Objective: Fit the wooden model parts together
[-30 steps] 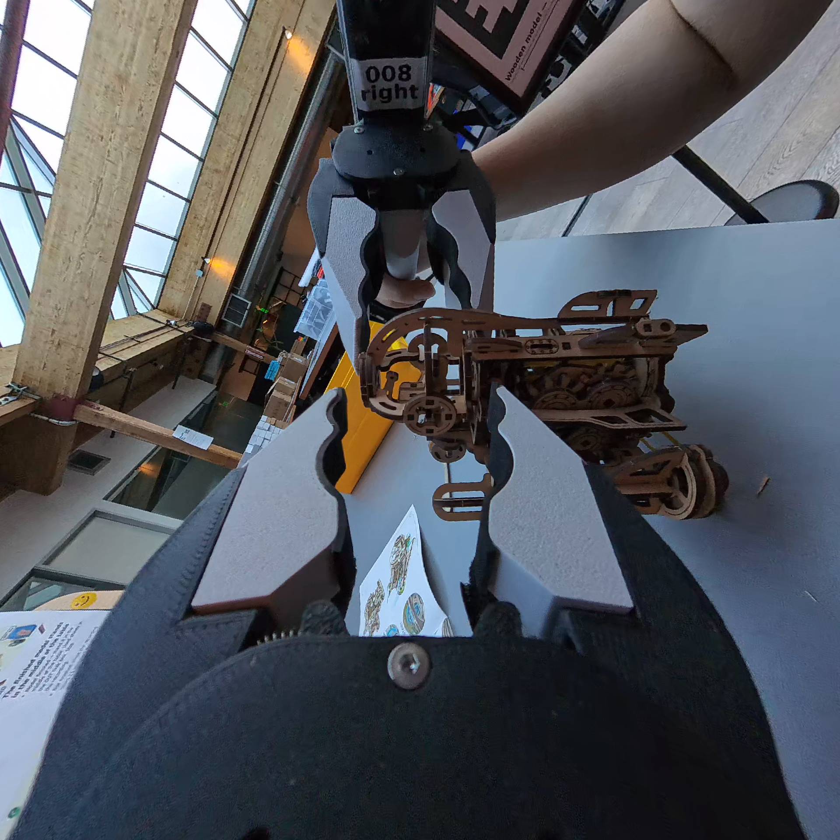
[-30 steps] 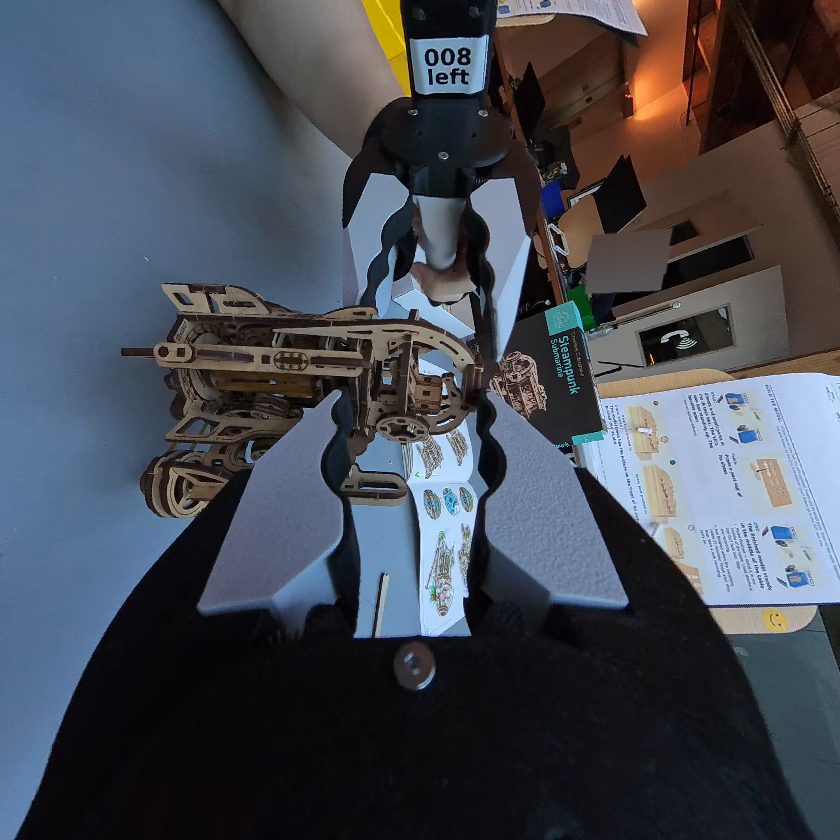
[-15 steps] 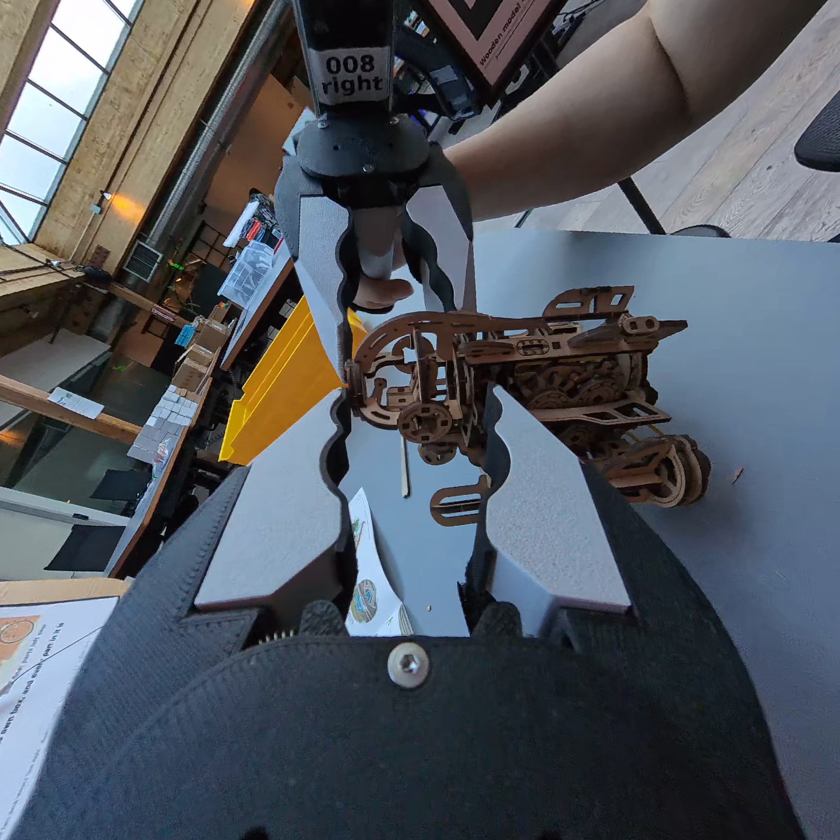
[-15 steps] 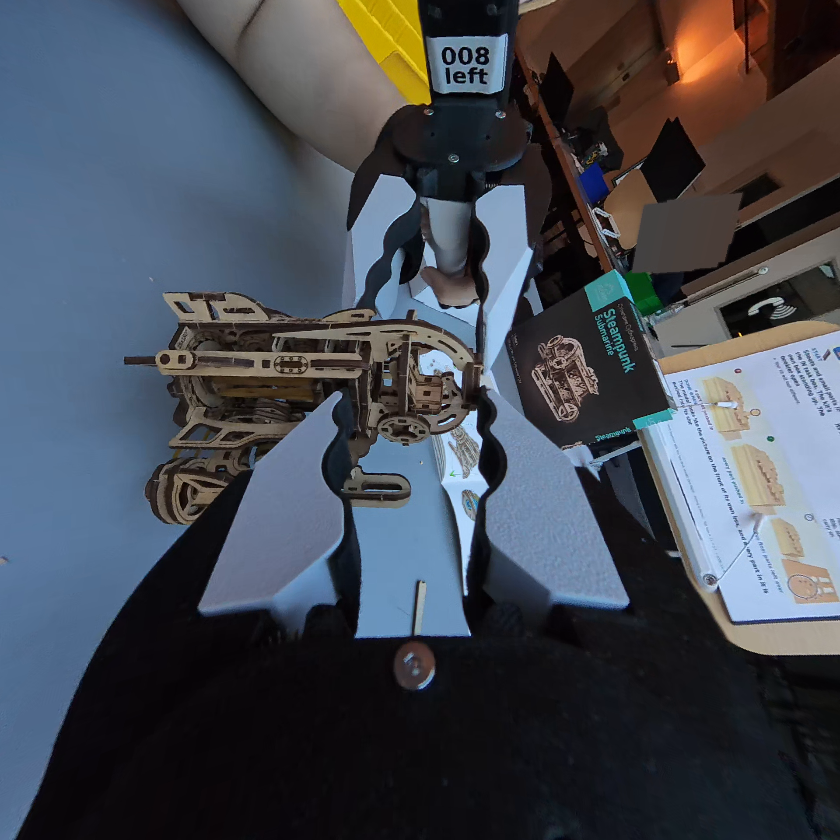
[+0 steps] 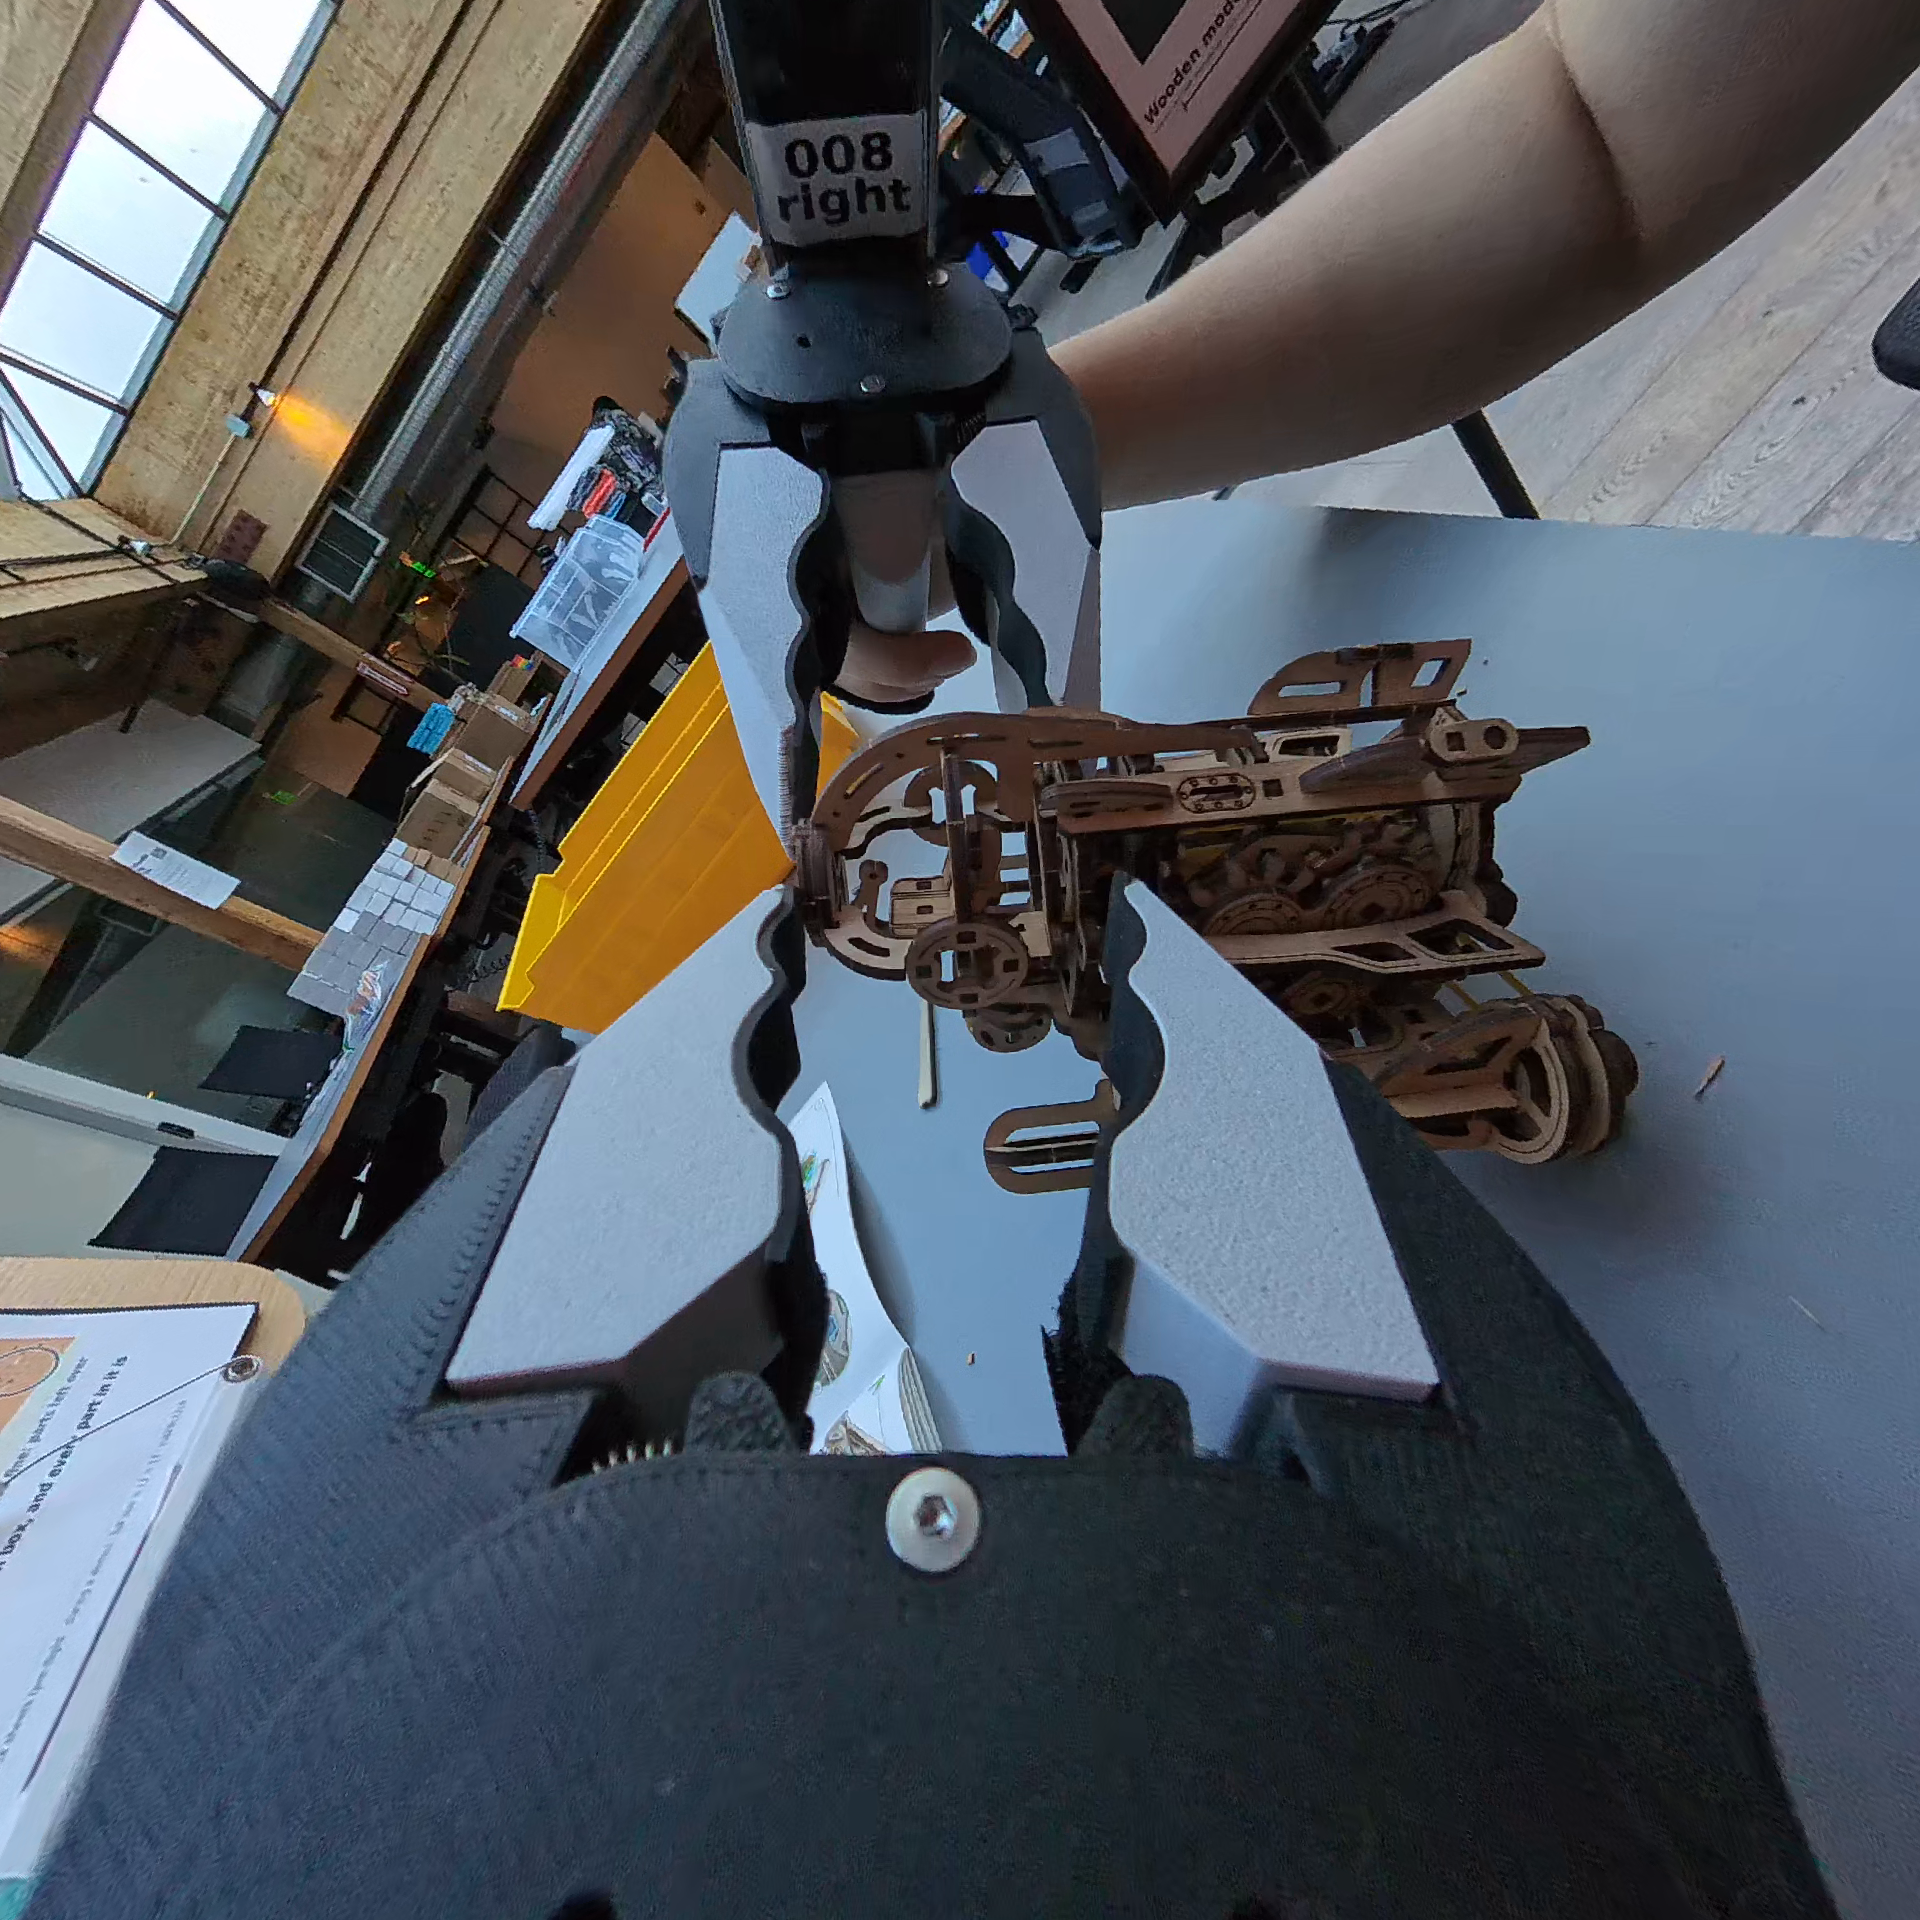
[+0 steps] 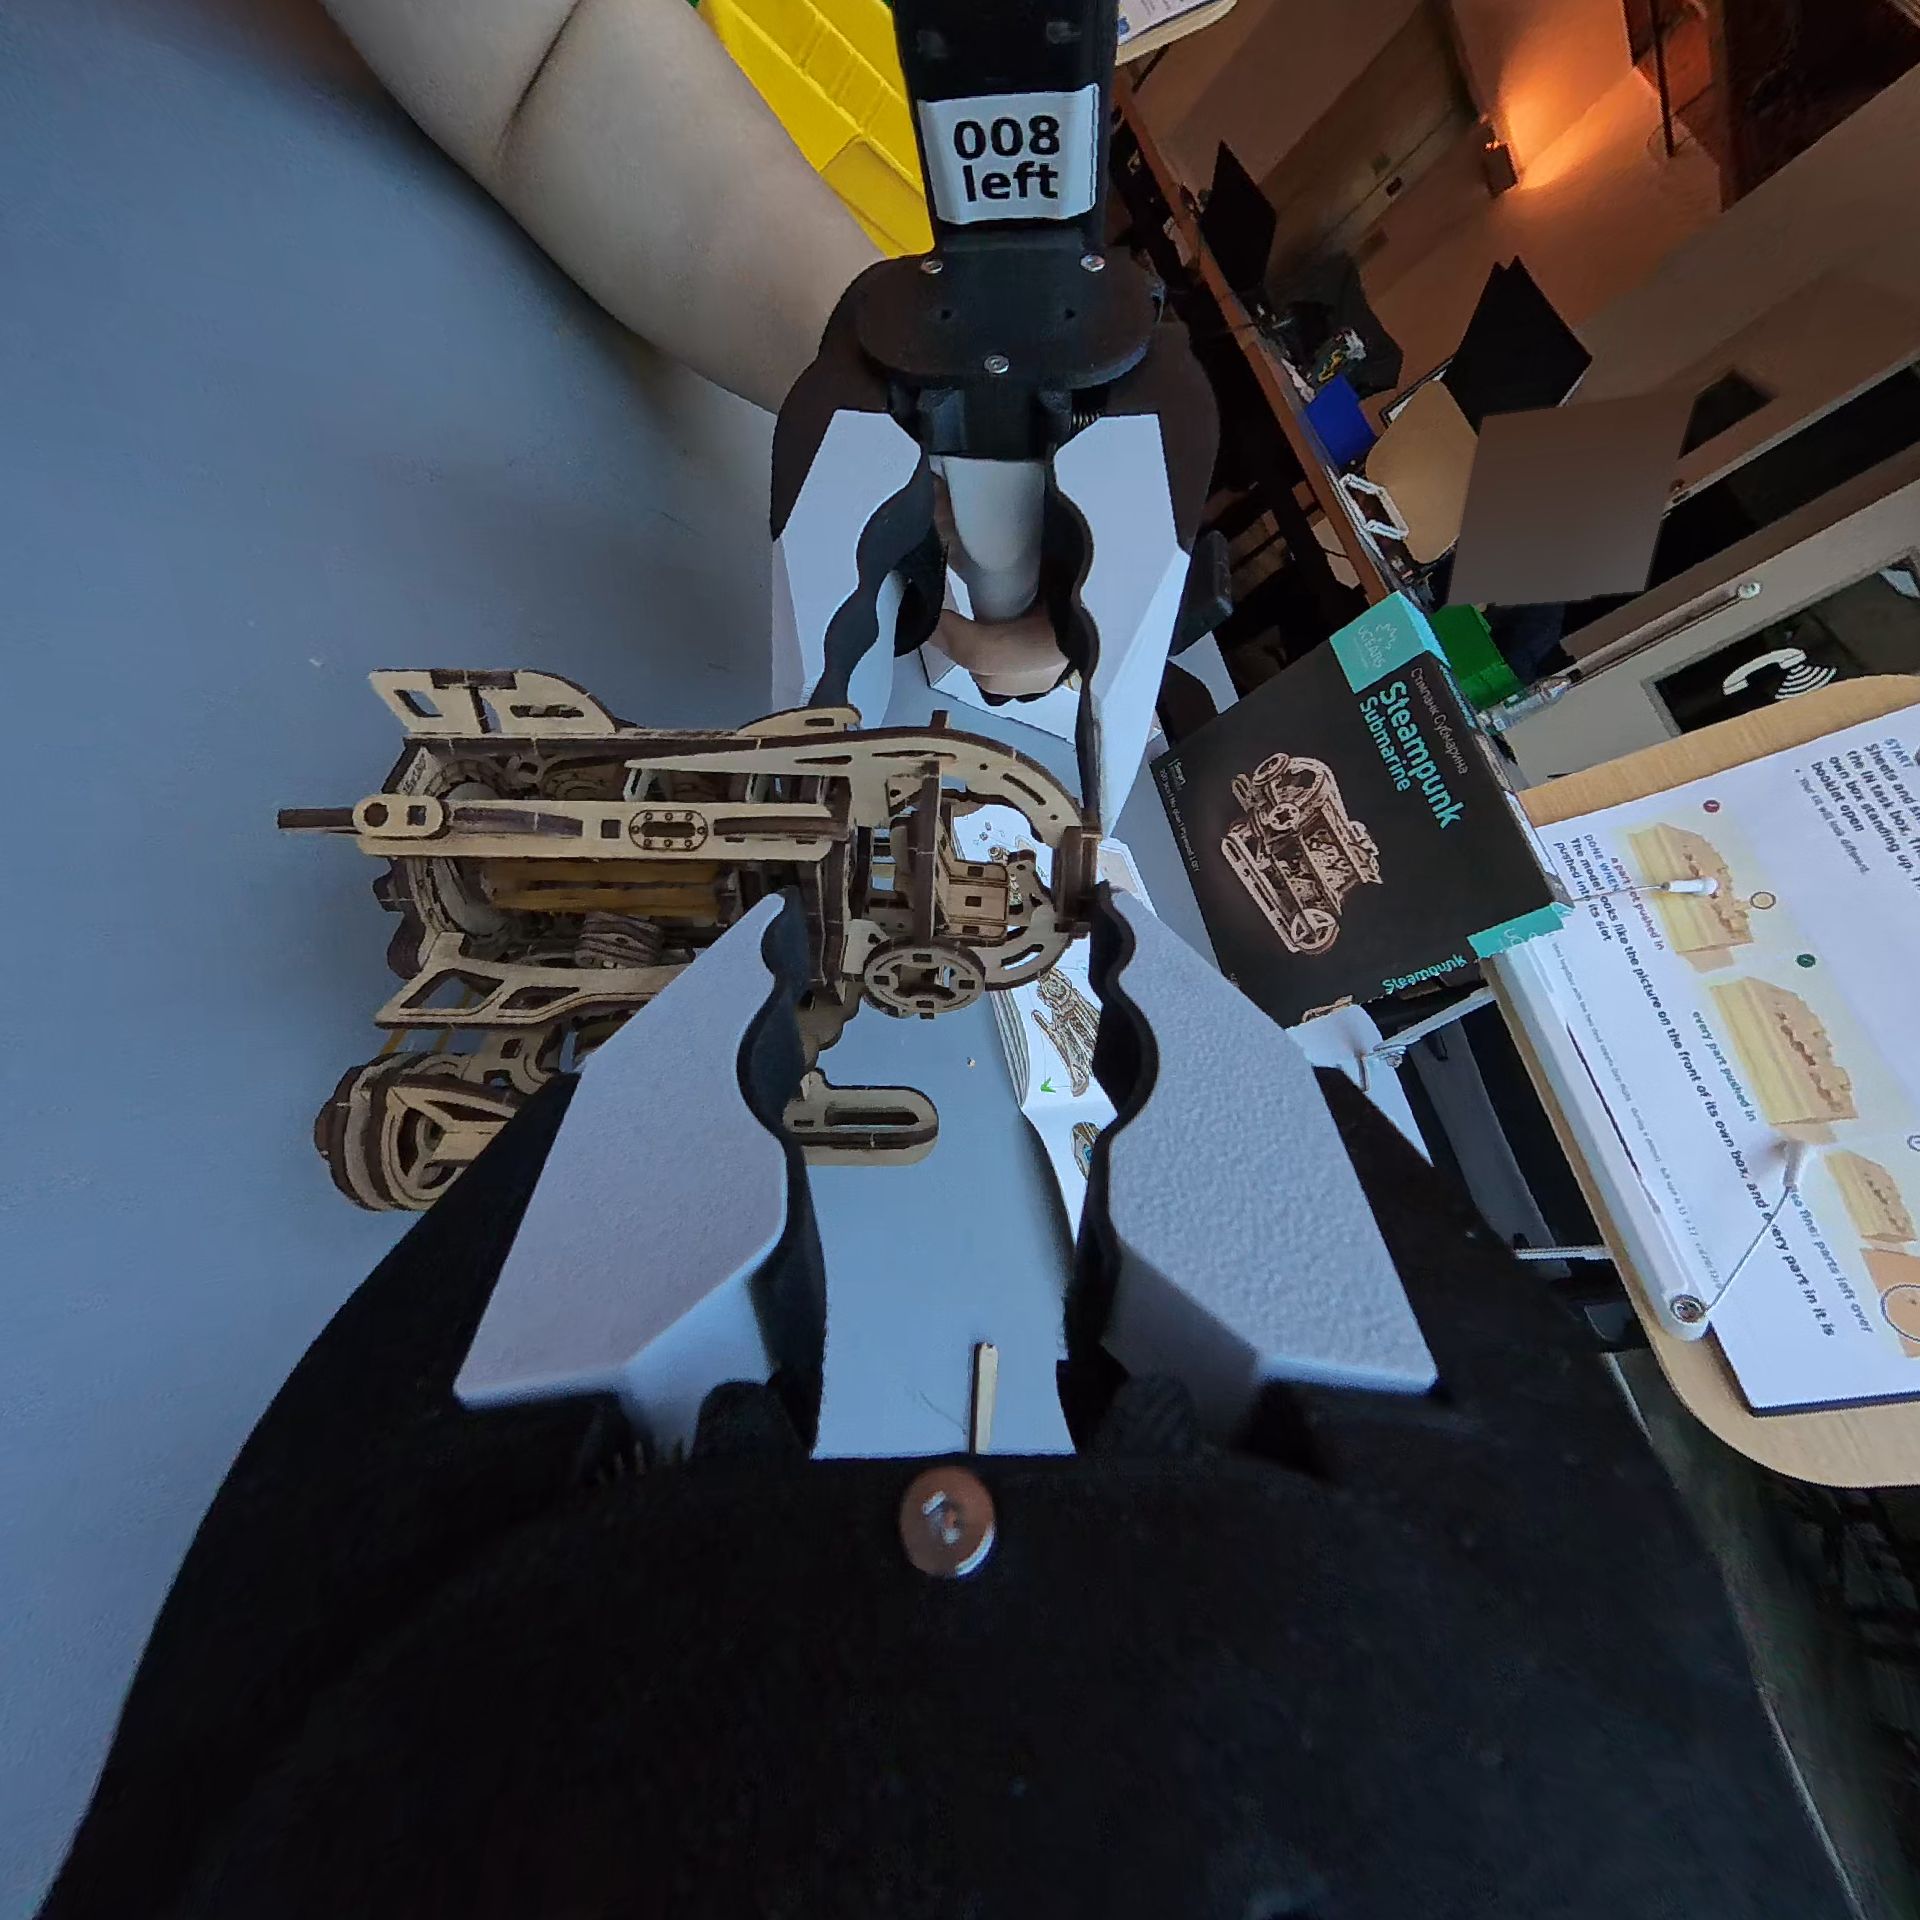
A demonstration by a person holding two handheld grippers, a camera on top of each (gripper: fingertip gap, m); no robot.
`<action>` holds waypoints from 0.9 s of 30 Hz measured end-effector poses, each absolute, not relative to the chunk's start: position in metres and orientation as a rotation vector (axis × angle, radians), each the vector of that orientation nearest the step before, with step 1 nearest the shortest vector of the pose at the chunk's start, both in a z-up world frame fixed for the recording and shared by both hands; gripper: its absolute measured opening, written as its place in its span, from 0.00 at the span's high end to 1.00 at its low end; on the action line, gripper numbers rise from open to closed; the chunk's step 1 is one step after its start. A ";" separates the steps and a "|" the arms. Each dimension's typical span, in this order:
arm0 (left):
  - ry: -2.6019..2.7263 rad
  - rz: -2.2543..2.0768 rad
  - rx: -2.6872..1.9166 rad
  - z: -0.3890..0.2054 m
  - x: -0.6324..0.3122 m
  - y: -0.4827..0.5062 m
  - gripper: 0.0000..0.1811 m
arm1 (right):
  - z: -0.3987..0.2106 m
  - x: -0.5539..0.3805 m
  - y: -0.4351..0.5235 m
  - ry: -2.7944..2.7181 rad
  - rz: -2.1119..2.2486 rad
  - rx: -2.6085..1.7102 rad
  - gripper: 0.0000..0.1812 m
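Note:
The wooden model (image 5: 1247, 831), a brown laser-cut vehicle with gears and wheels, lies along the grey table (image 5: 1714, 675). My left gripper (image 5: 956, 904) spans the model's rounded nose section, one finger at the nose plate and one against the body. My right gripper (image 5: 935, 758) comes from the opposite side and spans the same section. The right wrist view shows the model (image 6: 623, 831), my right gripper (image 6: 943, 914) and my left gripper (image 6: 956, 727) the same way. A small slotted wooden piece (image 5: 1044, 1143) sits under the nose; I cannot tell whether it is attached.
A thin wooden stick (image 6: 982, 1397) lies loose on the table. A printed booklet (image 6: 1060, 1029), a black model box (image 6: 1351, 831) and an instruction sheet on a wooden board (image 6: 1745, 1039) are at the table edge. Yellow bins (image 5: 665, 883) stand beyond it. Both grippers' tips are close together, under 4 cm apart.
Both grippers and the model have kept their places relative to each other while the stick, booklet, box and background have shifted in view. The jaw widths are unchanged.

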State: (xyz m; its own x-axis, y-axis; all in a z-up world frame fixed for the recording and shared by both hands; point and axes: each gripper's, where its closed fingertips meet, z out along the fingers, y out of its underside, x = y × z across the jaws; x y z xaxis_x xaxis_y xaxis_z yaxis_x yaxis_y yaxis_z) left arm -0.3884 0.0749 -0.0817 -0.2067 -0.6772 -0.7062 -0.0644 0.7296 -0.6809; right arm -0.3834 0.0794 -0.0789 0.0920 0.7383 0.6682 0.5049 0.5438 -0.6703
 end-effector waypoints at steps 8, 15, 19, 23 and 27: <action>1.703 -0.611 -0.628 -0.084 -0.389 0.080 0.69 | -0.082 -0.383 0.084 -1.555 0.281 -1.119 0.71; 1.700 -0.627 -0.663 -0.085 -0.388 0.080 0.69 | -0.083 -0.382 0.084 -1.550 0.301 -1.127 0.71; 1.688 -0.636 -0.675 -0.086 -0.389 0.078 0.69 | -0.084 -0.383 0.083 -1.555 0.326 -1.133 0.71; 1.685 -0.601 -0.679 -0.087 -0.390 0.081 0.70 | -0.085 -0.382 0.086 -1.526 0.350 -1.140 0.71; 1.662 -0.581 -0.693 -0.084 -0.399 0.087 0.73 | -0.086 -0.378 0.088 -1.473 0.380 -1.143 0.71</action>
State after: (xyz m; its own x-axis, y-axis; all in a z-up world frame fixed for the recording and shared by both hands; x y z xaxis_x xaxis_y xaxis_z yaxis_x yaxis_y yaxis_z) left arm -0.3991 0.0866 -0.0845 -0.1390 -0.7147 -0.6855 -0.1319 0.6994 -0.7025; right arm -0.3785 0.0884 -0.0858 0.1524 0.8052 0.5731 0.4276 0.4690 -0.7728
